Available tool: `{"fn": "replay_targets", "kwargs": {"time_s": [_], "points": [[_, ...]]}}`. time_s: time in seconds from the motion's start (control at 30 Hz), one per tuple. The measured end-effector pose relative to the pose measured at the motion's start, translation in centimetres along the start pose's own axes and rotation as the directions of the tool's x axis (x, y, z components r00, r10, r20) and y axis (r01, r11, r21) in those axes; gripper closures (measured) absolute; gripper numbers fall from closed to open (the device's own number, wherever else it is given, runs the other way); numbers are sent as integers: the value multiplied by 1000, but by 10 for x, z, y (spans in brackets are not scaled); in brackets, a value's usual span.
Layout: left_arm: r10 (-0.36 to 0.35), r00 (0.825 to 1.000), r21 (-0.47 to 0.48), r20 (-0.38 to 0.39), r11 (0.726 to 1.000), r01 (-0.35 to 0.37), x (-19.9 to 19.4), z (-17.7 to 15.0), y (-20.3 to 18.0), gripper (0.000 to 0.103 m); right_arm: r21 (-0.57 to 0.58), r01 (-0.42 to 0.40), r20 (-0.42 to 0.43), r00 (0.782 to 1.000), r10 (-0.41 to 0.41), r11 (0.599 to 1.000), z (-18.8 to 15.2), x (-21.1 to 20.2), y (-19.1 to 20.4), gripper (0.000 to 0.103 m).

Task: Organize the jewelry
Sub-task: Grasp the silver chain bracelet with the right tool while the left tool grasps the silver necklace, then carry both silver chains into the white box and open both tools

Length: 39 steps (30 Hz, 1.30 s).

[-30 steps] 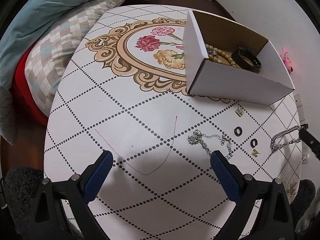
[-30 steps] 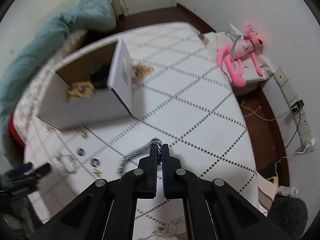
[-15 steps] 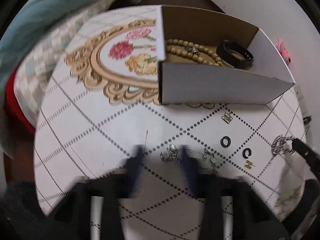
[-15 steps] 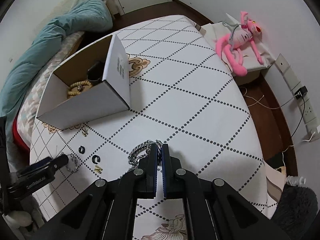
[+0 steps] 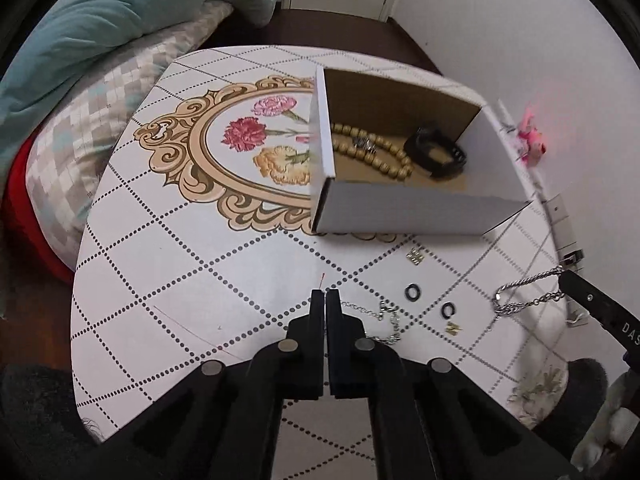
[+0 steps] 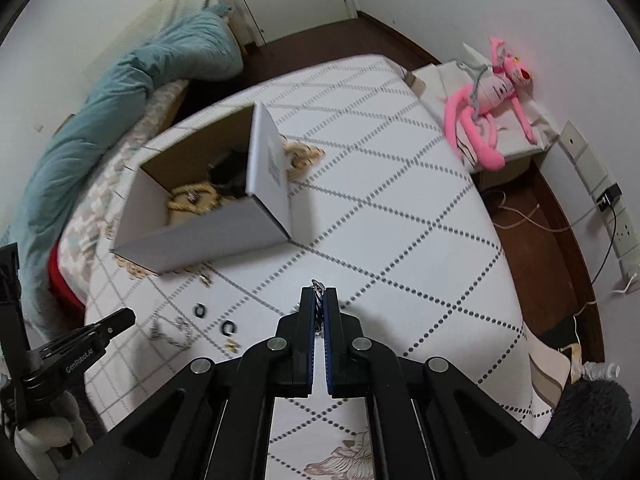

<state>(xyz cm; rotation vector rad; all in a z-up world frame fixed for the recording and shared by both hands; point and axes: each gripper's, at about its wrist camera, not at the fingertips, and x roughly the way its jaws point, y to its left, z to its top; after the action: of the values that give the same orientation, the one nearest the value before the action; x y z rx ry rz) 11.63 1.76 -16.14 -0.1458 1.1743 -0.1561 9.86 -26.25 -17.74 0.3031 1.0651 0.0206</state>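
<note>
Open-topped box blocks the desk at 1 o'clock — bare surface lies at 10 o'clock.

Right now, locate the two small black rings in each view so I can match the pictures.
Left wrist view: the black rings lie on the table right of centre, in front of the white box, right of the left tool.
Right wrist view: the same rings lie lower left, below the box, left of the right tool.
Shared landmark: the white box holding the bead necklace.
</note>
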Motion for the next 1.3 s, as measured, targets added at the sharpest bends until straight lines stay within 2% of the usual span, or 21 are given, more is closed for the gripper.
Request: {"fn": "replay_targets", "kwargs": {"time_s": [0.1, 0.17, 0.2, 0.23, 0.3, 0.37, 0.43, 0.5, 0.57, 0.6, 0.63, 0.73, 0.9, 1.03, 1.23, 1.3], "points": [[-38, 999, -27, 3, 999, 38, -1, 3, 5, 102, -11, -12, 17, 1000, 12, 1000, 5, -10, 6, 99], [-67, 996, -77, -56, 995, 63, 18, 6, 6, 99, -13, -12, 23, 1000, 12, 1000, 6, -11, 7, 99], [-79, 993, -101, -84, 992, 70, 26, 7, 6, 93, -11, -10, 23, 1000, 10, 1000, 6, -11, 8, 99], [-72, 991, -113, -110, 992, 60, 35, 6, 6, 78, -8, -11, 21, 1000, 11, 1000, 6, -10, 6, 99], [-43, 990, -96, -135, 995, 30, 44, 4, 2, 62, 3, -8, 13, 1000, 7, 1000, 5, -6, 4, 99], [0, 992, -55, -125, 998, -6, 47, 3, -7, 58, 12, -5, 4, 1000, 5, 1000, 2, -2, 2, 99], [82, 990, 26, -119, 996, -79, 50, 2, -22, 55, 20, 0, -6, 1000, 0, 1000, -1, 2, -1, 99], [143, 986, 96, -91, 986, -135, 53, -2, -34, 56, 29, 4, -14, 1000, -4, 1000, -3, 6, -4, 99], [146, 988, 133, -43, 981, -139, 51, -7, -43, 68, 36, 11, -18, 1000, -10, 999, -4, 9, -7, 99], [147, 989, 138, -33, 980, -141, 51, -7, -45, 79, 40, 13, -21, 1000, -12, 999, -5, 11, -7, 99], [139, 990, 142, -29, 981, -134, 50, -8, -47, 99, 43, 13, -23, 1000, -12, 999, -5, 12, -8, 99], [135, 991, 148, -25, 980, -130, 48, -7, -50, 101, 39, 12, -25, 1000, -11, 999, -5, 13, -8, 99], [70, 997, 95, -20, 993, -68, 33, -10, -37, 103, 35, -12, -6, 1000, 13, 999, -1, 3, -5, 99], [15, 1000, 61, 16, 998, -16, 7, -5, -31, 103, 32, -53, 22, 998, 53, 998, 7, -12, -2, 99], [-53, 996, 18, 77, 999, 51, -32, 8, -24, 103, 21, -121, 55, 991, 119, 992, 20, -33, 8, 99], [-105, 993, 20, 60, 994, 104, -33, 17, -19, 103, 6, -132, 71, 989, 132, 991, 26, -41, 15, 99]]}}
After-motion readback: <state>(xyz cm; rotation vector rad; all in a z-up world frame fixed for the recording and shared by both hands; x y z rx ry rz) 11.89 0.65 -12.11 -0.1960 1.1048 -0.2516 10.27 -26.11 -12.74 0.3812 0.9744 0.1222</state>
